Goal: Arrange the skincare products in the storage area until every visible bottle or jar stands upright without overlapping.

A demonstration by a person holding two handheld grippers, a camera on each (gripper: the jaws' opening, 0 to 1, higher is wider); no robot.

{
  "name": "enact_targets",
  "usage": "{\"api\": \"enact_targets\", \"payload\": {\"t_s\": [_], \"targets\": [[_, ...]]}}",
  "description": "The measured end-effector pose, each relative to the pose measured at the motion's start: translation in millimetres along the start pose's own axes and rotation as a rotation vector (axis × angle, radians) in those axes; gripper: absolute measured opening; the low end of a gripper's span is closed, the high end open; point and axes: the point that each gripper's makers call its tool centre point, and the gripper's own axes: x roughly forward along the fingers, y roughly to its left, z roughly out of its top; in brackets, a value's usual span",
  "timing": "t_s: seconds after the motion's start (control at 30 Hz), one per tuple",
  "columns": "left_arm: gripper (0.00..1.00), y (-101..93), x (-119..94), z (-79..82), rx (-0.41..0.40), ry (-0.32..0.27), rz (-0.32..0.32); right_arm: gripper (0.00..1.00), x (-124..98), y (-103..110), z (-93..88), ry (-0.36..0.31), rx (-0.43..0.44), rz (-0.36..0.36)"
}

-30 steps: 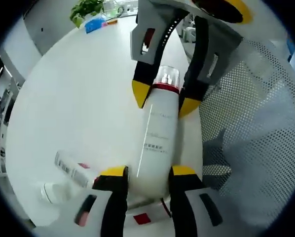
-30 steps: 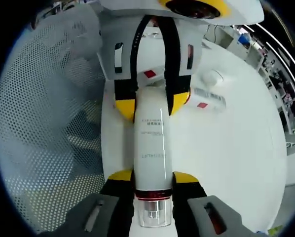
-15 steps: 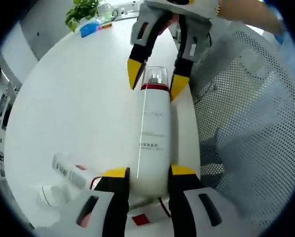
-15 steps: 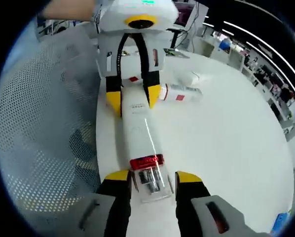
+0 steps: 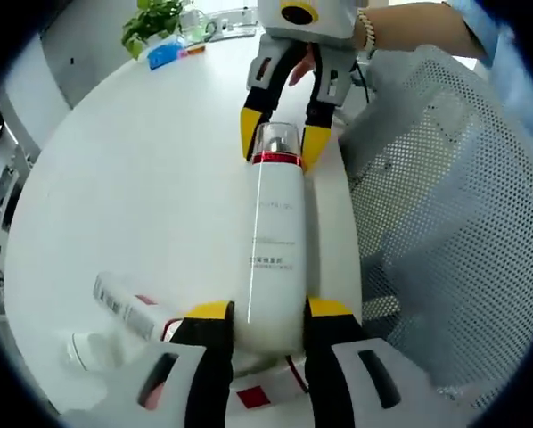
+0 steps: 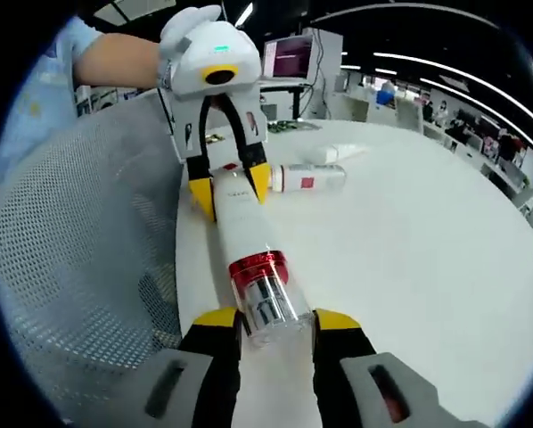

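Left gripper view: left gripper clamped on base of white bottle, which lies along white table near edge. Right gripper comes in from top, yellow tips either side of bottle's clear cap. Small tube lying left of jaws. Mesh chair at right.

Right gripper view: right gripper straddles clear cap; cannot tell if jaws press it. Bottle runs away to left gripper, gripping far end. Tube lying beyond. Chair at left.
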Motion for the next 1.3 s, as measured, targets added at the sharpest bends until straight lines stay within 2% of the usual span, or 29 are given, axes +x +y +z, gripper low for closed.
{"api": "enact_targets", "payload": {"t_s": [0.17,0.33,0.47,0.5,0.67,0.8,0.93,1.07,1.17,1.3], "targets": [[0.26,-0.1,0,-0.5,-0.031,-0.021,0.017,0.25,1,1,2.1,0.046,0.006,0.003],[0.26,-2.1,-1,0.4,-0.073,-0.067,0.044,0.24,-4,-2,8.6,0.098,-0.039,0.020],[0.26,-2.5,-1,2.4,-0.124,-0.111,0.052,0.24,-13,-7,20.8,0.132,-0.115,0.040],[0.26,-2.9,-2,2.8,-0.142,-0.125,0.050,0.24,-17,-8,28.6,0.140,-0.142,0.040],[0.26,-4.2,-2,3.3,-0.158,-0.144,0.043,0.23,-31,-2,54.0,0.154,-0.248,0.059],[0.26,-5.3,1,6.1,-0.150,-0.152,0.036,0.22,-43,3,73.3,0.144,-0.302,0.080],[0.26,-6.9,6,12.2,-0.138,-0.167,0.031,0.23,-52,11,105.1,0.061,-0.339,0.121],[0.26,-5.5,6,13.3,-0.132,-0.182,0.039,0.23,-50,13,112.4,0.095,-0.374,0.110],[0.26,-5.4,6,12.1,-0.145,-0.218,0.048,0.23,-48,18,120.3,0.078,-0.414,0.110],[0.27,-4.5,5,12.2,-0.169,-0.262,0.063,0.23,-47,21,131.3,0.051,-0.409,0.127]]}}
